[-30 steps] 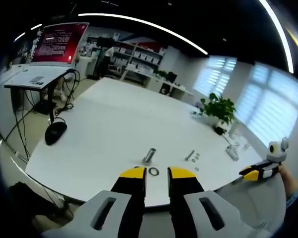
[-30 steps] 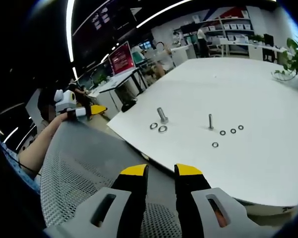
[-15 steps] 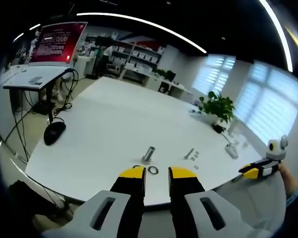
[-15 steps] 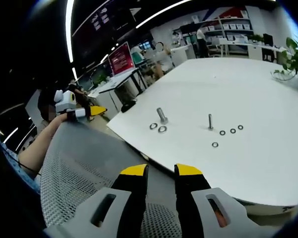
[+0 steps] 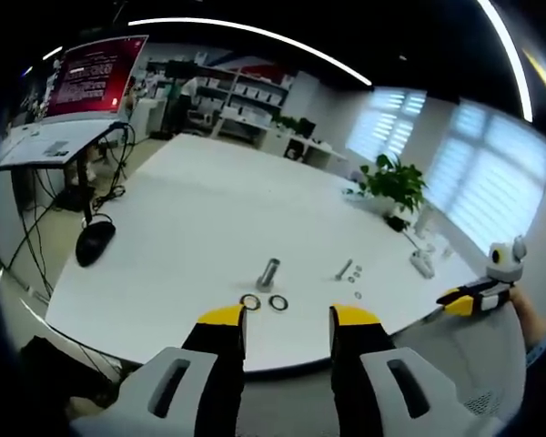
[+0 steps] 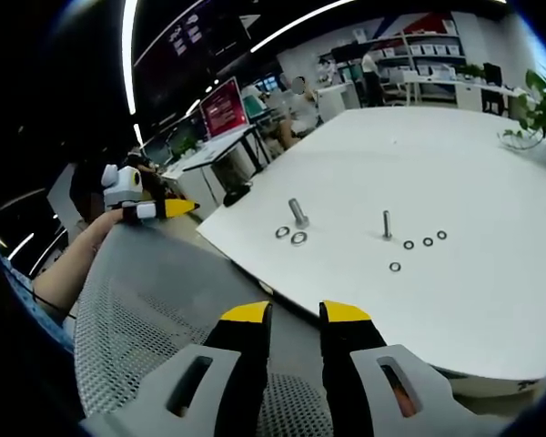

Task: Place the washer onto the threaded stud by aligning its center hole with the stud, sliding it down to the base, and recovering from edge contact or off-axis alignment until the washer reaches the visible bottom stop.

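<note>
Washers (image 5: pixel 264 301) beside stud (image 5: pixel 268 271), thread indistinct.

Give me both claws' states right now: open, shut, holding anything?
Left claw: open, jaws spread, holding nothing, short of the table.
Right claw: open with a narrower gap, holding nothing, above a mesh chair back.

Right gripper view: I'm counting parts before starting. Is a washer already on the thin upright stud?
No: the thin stud stands bare, and the small washers lie flat on the white table beside it.
</note>
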Motion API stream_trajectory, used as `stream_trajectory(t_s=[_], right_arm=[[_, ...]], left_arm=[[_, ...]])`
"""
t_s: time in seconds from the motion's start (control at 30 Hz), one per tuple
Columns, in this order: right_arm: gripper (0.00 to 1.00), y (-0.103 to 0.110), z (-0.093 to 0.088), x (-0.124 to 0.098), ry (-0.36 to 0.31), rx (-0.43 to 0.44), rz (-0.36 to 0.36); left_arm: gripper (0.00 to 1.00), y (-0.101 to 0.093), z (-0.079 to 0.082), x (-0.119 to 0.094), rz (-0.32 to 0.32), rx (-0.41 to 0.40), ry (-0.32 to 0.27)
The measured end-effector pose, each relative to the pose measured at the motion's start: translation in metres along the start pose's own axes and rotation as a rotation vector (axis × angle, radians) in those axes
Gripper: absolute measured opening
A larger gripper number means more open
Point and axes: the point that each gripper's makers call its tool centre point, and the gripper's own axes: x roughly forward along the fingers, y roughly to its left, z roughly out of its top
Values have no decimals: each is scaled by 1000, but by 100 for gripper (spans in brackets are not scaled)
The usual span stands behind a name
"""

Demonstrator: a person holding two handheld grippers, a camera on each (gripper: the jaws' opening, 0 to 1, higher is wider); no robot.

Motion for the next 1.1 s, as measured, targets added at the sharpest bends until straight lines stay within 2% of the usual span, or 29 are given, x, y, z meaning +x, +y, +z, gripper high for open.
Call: stream_trajectory(t_s=[0.37,0.57,0.67,0.8,0.93,1.03,1.1], right_arm=[[24,0,1,0,-4,-3,1],[23,-1,-1,1,12,1,-4],[23,-2,-1,1,9,13,-15],[23,-6,-1,0,0,32,-30],[23,-9,0,0,-6,45,-47],[23,-10,-5,1,30,51,-46],[23,-10,-5,1,27,54,-45]], left_arm=[[30,1,0,0,8,6,2],[31,1,-2,0,2,14,13],[27,-1,-5,1,-1,25,30],[24,0,-2,0,-5,-1,12],[26,-8,-19,3,-59,62,135],[23,-13,-24,3,-100,92,184],[23,-16,-27,5,-158,108,226]])
